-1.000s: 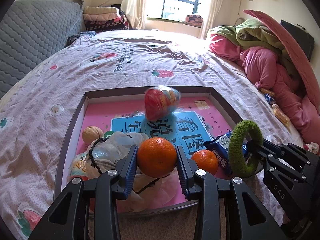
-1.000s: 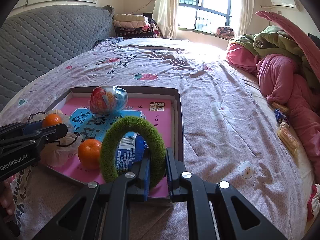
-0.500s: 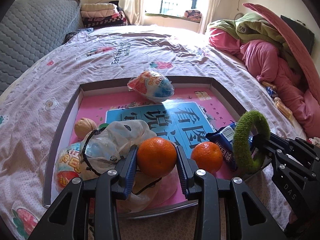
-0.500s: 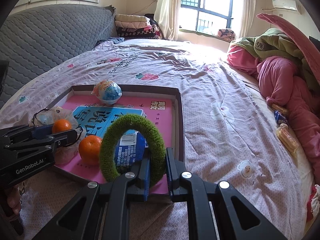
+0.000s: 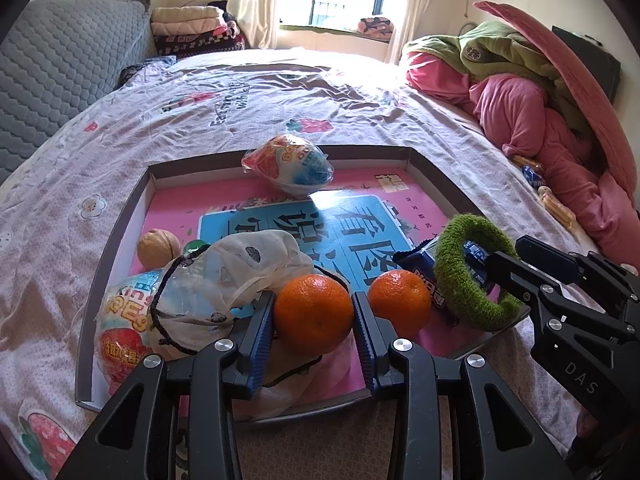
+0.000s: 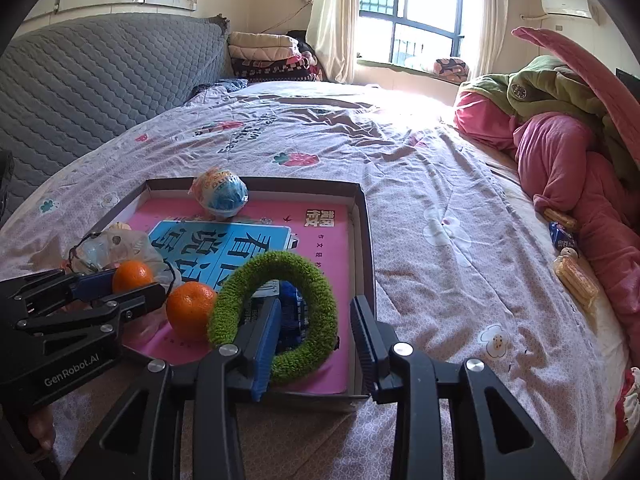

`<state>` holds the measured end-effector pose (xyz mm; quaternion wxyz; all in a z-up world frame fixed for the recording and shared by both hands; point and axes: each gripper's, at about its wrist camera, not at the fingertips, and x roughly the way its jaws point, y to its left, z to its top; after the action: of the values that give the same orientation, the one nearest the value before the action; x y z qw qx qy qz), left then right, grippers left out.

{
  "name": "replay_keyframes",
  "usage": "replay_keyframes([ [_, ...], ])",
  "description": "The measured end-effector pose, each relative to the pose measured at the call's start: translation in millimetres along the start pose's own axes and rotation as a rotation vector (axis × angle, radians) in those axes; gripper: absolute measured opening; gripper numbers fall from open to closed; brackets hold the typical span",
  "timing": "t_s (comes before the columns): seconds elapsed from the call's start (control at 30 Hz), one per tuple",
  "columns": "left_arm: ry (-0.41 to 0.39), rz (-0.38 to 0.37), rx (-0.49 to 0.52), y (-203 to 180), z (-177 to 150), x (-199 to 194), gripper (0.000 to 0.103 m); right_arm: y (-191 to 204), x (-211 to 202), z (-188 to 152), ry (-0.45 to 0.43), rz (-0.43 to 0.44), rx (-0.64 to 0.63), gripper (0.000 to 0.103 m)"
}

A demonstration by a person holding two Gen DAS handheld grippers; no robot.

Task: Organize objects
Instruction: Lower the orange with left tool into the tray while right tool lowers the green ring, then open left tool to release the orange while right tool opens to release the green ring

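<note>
A shallow box tray (image 5: 120,240) with a pink and blue sheet inside lies on the bed. My left gripper (image 5: 314,312) is shut on an orange (image 5: 314,322) just above the tray's near edge; the right wrist view shows that orange (image 6: 132,276) in the left gripper (image 6: 120,284). My right gripper (image 6: 316,320) is opening. The green fuzzy ring (image 6: 316,280) stands between its jaws, leaning on the left pad and clear of the right one. Its lower part rests on the tray (image 6: 364,240) over a blue snack packet (image 5: 416,270). A second orange (image 5: 398,300) lies beside the ring (image 5: 452,276).
In the tray are a wrapped egg toy (image 5: 288,168) at the far edge, a plastic bag (image 5: 240,264), a walnut (image 5: 158,246) and another wrapped toy (image 5: 120,320). Pink and green bedding (image 6: 560,140) is piled at the right with snack packets (image 6: 576,276) beside it. A grey headboard (image 6: 80,80) stands left.
The right jaws have parted and let go of the green ring, which has tipped to the left. The wrapped egg toy has settled at the tray's far edge. The left gripper still grips its orange.
</note>
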<state>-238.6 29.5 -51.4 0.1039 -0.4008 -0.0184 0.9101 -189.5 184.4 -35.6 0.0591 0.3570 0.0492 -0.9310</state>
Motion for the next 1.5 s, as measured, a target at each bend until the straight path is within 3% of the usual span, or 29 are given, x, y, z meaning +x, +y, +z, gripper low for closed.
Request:
replay_keyframes([
  [0.17,0.01,-0.001,0.007,-2,0,1,0.039,-2,-7,2,-0.016,0.004,0.008,0.039],
  [0.33,0.023,-0.006,-0.015,1,2,0,0.048,-6,-12,2,-0.019,0.017,0.027,0.039],
  [1.17,-0.028,-0.015,-0.024,-1,13,-32,0.051,-1,-23,5,-0.021,0.028,0.039,0.046],
  [1.5,-0.052,0.003,-0.027,0,15,-49,0.059,6,-34,10,-0.032,0.035,0.031,0.05],
])
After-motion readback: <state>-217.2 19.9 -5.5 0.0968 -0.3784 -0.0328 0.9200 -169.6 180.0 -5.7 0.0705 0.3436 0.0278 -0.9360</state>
